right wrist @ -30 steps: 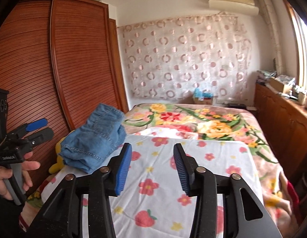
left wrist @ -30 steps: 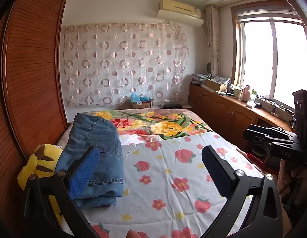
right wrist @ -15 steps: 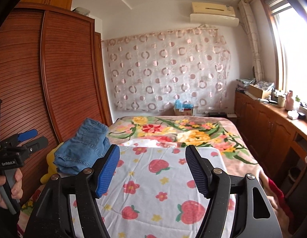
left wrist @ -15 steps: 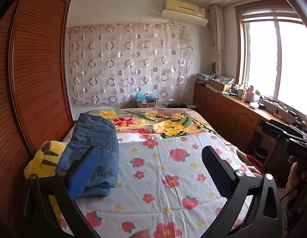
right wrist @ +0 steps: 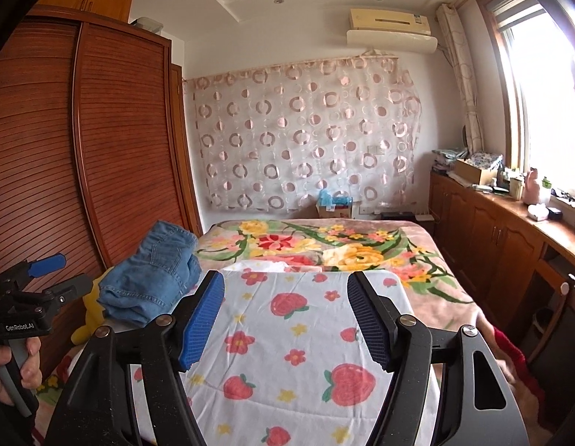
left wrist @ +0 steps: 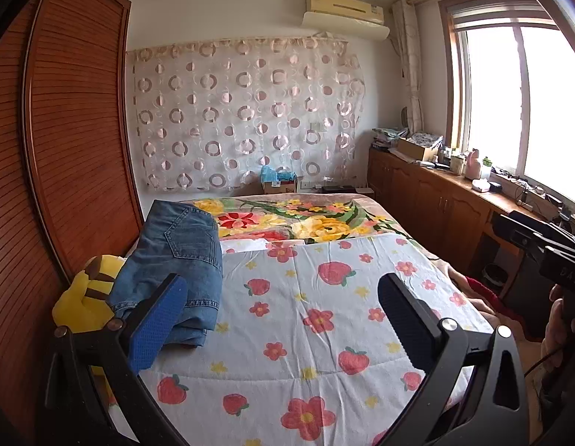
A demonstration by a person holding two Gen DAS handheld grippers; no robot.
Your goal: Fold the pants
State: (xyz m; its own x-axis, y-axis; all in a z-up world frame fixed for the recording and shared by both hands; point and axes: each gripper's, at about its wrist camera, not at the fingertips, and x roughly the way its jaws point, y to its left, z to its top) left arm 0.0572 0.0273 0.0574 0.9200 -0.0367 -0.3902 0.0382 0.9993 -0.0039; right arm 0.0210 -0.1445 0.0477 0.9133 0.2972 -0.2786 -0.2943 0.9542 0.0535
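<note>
Folded blue jeans (left wrist: 183,256) lie on the left side of the bed, partly over a yellow plush toy (left wrist: 87,293). My left gripper (left wrist: 280,282) is open above the strawberry quilt (left wrist: 324,334), and its left finger stands in front of the jeans' near end without touching them. My right gripper (right wrist: 285,277) is also open, with only the quilt behind its jaws. In the right wrist view the jeans (right wrist: 157,275) sit well to the left of its fingers. The left gripper (right wrist: 70,273) shows there at the left edge, held in a hand.
A wooden slatted wardrobe (left wrist: 64,148) runs along the bed's left side. Low wooden cabinets (left wrist: 436,208) with clutter stand under the window on the right. A floral blanket (right wrist: 324,245) covers the far half of the bed, and a curtain hangs on the back wall.
Both grippers have drawn back from the bed, so more of the room shows. The right gripper's jaws have widened. The jeans stay where they were.
</note>
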